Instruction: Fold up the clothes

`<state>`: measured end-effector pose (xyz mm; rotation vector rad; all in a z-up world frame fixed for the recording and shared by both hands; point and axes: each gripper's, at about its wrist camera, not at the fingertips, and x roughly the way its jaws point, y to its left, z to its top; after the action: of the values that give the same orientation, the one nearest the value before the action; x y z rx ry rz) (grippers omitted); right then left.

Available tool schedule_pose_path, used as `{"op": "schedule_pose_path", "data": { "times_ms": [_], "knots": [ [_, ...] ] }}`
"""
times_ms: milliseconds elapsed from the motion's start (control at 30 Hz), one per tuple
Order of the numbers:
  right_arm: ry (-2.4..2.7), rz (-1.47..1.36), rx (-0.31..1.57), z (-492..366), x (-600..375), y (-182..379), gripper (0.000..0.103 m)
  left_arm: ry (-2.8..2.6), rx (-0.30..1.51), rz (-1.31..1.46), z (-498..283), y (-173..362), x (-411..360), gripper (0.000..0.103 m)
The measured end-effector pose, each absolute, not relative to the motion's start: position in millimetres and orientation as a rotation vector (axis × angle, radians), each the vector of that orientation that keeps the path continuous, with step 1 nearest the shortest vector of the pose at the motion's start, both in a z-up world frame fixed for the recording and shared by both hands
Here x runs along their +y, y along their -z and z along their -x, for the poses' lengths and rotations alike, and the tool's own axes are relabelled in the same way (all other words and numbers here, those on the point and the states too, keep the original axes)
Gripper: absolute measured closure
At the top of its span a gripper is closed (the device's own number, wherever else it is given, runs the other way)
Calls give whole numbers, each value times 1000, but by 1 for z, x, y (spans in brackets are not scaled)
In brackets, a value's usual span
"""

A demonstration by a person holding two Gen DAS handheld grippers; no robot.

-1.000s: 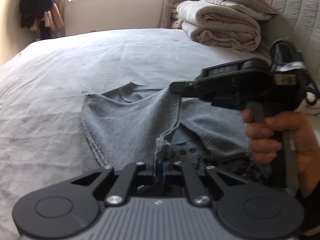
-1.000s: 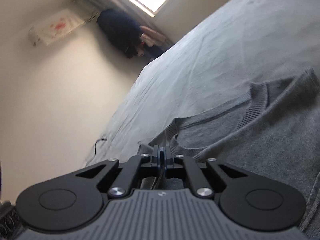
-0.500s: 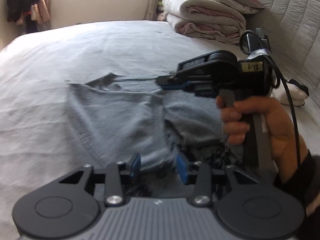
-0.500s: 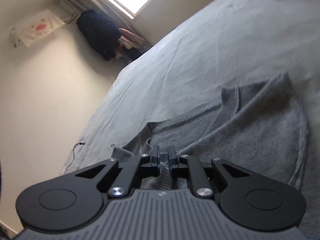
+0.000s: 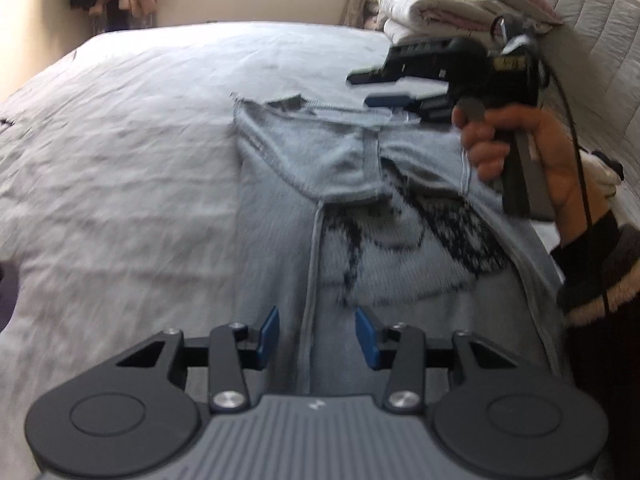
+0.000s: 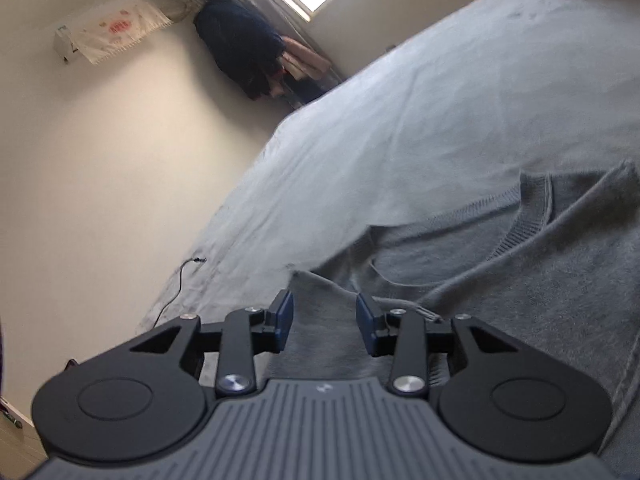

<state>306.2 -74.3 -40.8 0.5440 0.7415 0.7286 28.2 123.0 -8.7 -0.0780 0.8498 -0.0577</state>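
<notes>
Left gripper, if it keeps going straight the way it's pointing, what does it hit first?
Probably the grey sweater on the bed: the left gripper, jaws apart and empty, tilts down at the fabric just ahead. Depth is unclear.

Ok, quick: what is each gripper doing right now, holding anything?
Left gripper: open, holding nothing, over the grey sweater.
Right gripper: jaws opening, nothing gripped, sweater below.

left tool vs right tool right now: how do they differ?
The left tool hangs over the lower body of the grey knitted sweater, near its black pattern; the right tool hangs by the sweater's collar end. The left tool's jaws stand steady; the right tool's are opening. Shared: blue pads parted, nothing pinched, sweater lying on the pale bedsheet.
</notes>
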Motion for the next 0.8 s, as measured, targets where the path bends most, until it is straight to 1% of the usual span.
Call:
{"op": "schedule_pose_path", "data": {
  "times_ms": [167,300,467,533,667,800],
  "knots": [
    [-728,-491,818,-274,-70,26,63,69,872,48,4,0,127,61],
    [-758,-482,923,-238,-71,24,63,84,893,39,32,-2,123,62],
    [-764,-445,1001,-179,-79,20,63,129,898,23,64,-5,110,62],
    [-757,-425,1015,-156,-83,18,63,137,907,17,74,0,107,63],
    [-748,-407,1037,-116,-87,15,63,76,940,-11,87,12,104,69],
    [-741,-398,1042,-83,-93,14,63,41,936,-14,100,15,104,70]
  ]
}}
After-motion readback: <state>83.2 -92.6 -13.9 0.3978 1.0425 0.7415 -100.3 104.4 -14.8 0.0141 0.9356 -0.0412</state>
